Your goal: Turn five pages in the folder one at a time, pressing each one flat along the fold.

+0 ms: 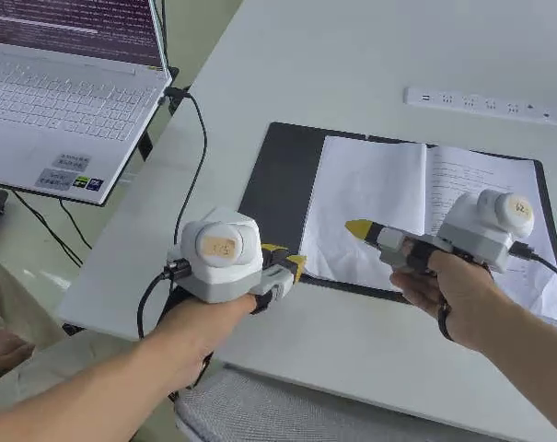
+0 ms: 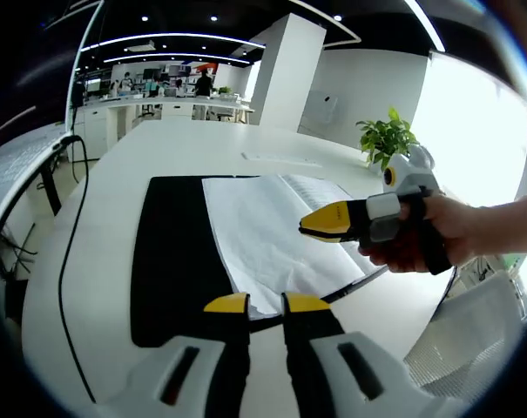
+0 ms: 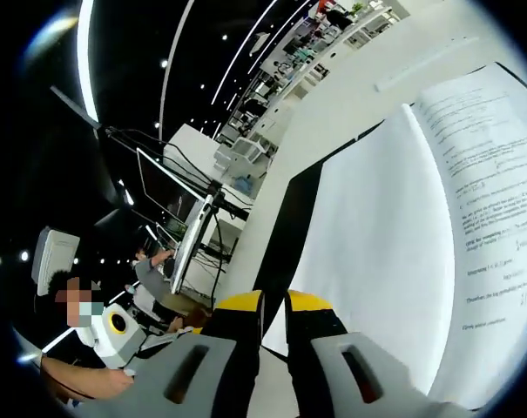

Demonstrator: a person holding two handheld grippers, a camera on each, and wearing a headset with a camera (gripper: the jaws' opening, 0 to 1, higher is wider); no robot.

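The folder (image 1: 273, 184) lies open on the desk (image 1: 333, 74), close to its near edge and right of the middle, with its black inside cover bare on the left. One turned sheet (image 1: 365, 212) lies blank side up across the cover, and a printed page (image 1: 462, 180) faces you on the right of the fold (image 1: 426, 184). Your right gripper (image 1: 359, 227) hovers over the near part of the turned sheet, pointing left, its jaws drawn almost together and pinching nothing. Your left gripper (image 1: 290, 260) hangs off the folder's near left corner, over bare desk. Its jaws are likewise nearly closed on nothing. The turned sheet seems to bow up a little near the fold, so you appear to be at the pressing step; how many pages are done can't be told. Next, bring the right tips down onto the blank sheet beside the fold and run them along it. Then spread the jaws and catch the printed page by its outer edge, one sheet only. A laptop (image 1: 66, 92) sits at the desk's far left corner and a power strip (image 1: 485, 104) toward the far right, both well apart from the work.
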